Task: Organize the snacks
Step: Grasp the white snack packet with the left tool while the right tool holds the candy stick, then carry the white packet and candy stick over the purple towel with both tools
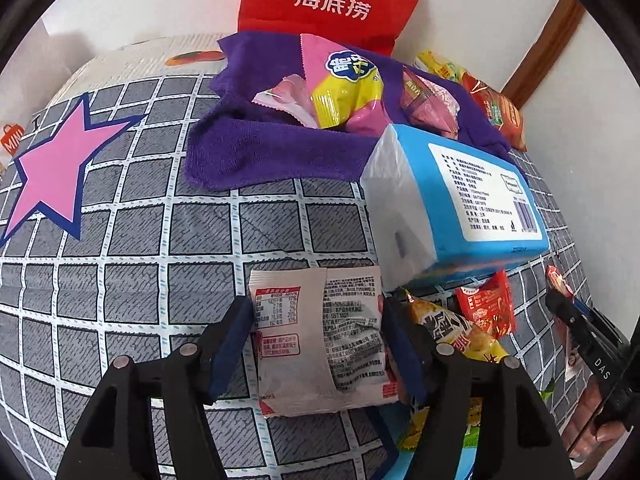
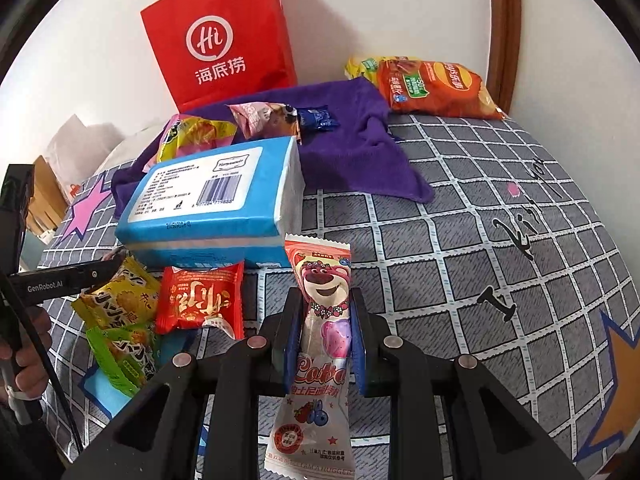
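Red paper bag against the wall; blue tissue pack on the grid-patterned bedsheet.

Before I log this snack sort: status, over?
Left gripper open around white packet. Right gripper shut on bear lollipop packet. Blue tissue pack sits before the purple cloth.

Fuzzy purple cloth, glossy plastic-wrapped tissue pack, smooth red paper bag, crinkly foil snack packets

White snack packet flat on bedspread; bear-print packet upright, clamped.
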`<state>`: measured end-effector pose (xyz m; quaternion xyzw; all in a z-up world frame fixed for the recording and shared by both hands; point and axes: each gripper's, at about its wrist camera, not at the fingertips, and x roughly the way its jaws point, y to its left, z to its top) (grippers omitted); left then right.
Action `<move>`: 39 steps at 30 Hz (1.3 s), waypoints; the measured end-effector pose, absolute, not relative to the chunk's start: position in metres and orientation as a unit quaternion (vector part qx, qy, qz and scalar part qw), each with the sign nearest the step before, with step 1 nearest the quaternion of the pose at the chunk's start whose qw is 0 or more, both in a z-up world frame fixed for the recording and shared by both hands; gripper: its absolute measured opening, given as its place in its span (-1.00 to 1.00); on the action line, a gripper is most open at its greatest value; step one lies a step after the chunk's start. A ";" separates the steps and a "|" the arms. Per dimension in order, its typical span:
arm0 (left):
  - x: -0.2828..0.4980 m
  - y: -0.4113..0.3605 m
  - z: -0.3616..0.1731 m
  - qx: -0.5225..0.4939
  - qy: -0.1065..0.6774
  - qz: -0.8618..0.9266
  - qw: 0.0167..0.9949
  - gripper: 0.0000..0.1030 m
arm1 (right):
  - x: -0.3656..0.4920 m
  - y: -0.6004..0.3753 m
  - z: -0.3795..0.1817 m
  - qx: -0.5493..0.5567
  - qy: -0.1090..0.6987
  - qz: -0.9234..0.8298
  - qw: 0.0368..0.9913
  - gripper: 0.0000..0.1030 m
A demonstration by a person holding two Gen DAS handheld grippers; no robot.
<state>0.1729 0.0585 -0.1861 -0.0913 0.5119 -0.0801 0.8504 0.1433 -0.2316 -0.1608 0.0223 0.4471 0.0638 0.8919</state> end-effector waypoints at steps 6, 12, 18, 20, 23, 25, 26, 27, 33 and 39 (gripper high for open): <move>0.167 0.065 -0.184 -0.106 0.513 -0.088 0.847 0.08 | 0.142 -0.231 -0.157 0.022 0.441 0.065 0.895 -0.56; 0.160 0.067 -0.162 -0.109 0.492 -0.097 0.858 0.08 | 0.141 -0.233 -0.152 0.021 0.438 0.061 0.897 -0.56; 0.159 0.061 -0.130 -0.104 0.466 -0.111 0.872 0.08 | 0.143 -0.228 -0.131 0.014 0.421 0.066 0.904 -0.56; 0.161 0.057 -0.117 -0.100 0.456 -0.119 0.877 0.08 | 0.144 -0.226 -0.122 0.014 0.415 0.068 0.907 -0.56; 0.168 0.047 -0.099 -0.097 0.443 -0.132 0.881 0.08 | 0.148 -0.221 -0.105 0.022 0.403 0.081 0.911 -0.56; 0.171 0.036 -0.087 -0.093 0.435 -0.140 0.885 0.08 | 0.154 -0.215 -0.093 0.028 0.398 0.092 0.912 -0.56; 0.173 0.031 -0.082 -0.090 0.431 -0.144 0.886 0.08 | 0.156 -0.213 -0.088 0.029 0.396 0.095 0.913 -0.56; 0.174 0.026 -0.077 -0.088 0.428 -0.147 0.887 0.08 | 0.159 -0.211 -0.084 0.029 0.394 0.097 0.914 -0.56; 0.191 0.006 -0.049 -0.077 0.415 -0.158 0.893 0.08 | 0.181 -0.196 -0.048 0.019 0.366 0.114 0.924 -0.56; 0.215 0.002 -0.032 -0.077 0.408 -0.147 0.898 0.08 | 0.215 -0.201 -0.029 0.028 0.368 0.110 0.923 -0.56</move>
